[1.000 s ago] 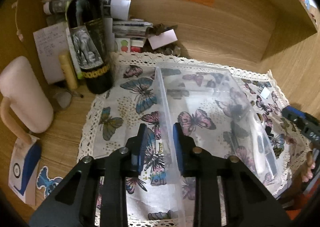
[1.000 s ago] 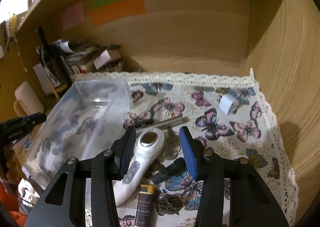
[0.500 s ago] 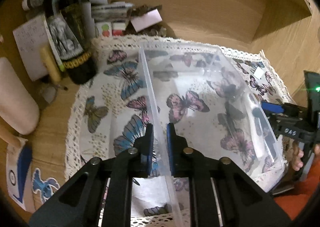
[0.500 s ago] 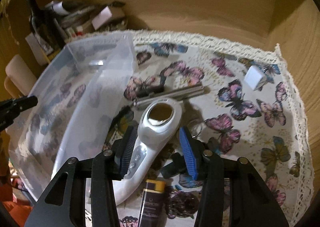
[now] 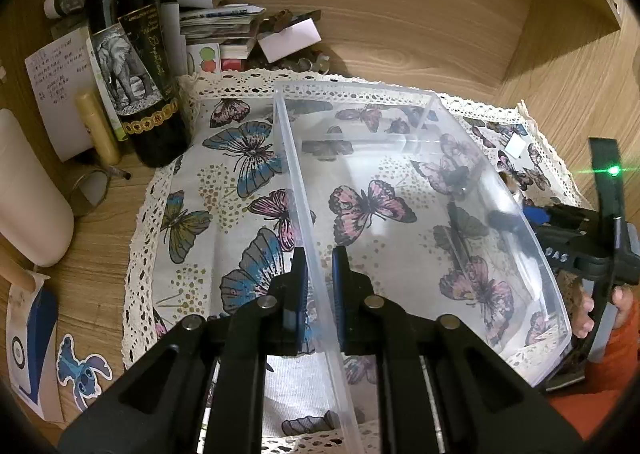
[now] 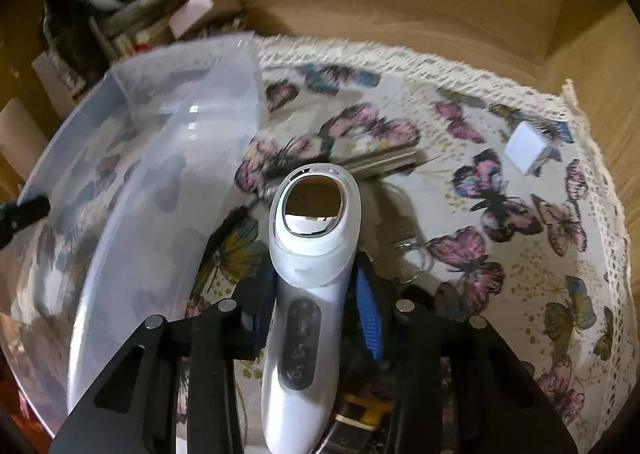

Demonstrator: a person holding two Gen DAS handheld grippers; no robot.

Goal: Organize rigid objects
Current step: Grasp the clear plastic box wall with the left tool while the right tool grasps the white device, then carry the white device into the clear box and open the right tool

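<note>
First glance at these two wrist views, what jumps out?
The clear plastic bin on the butterfly cloth dominates, with the left gripper shut on its near wall. In the right wrist view the white handheld device lies between the closing right gripper. A dark wine bottle stands behind, left of the bin.

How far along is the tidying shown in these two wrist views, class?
Done: nothing; the clear bin looks empty. In hand: the left tool clamps the bin's wall; the right tool is closing around the white handheld device. Left: the white cube and other small items.
</note>
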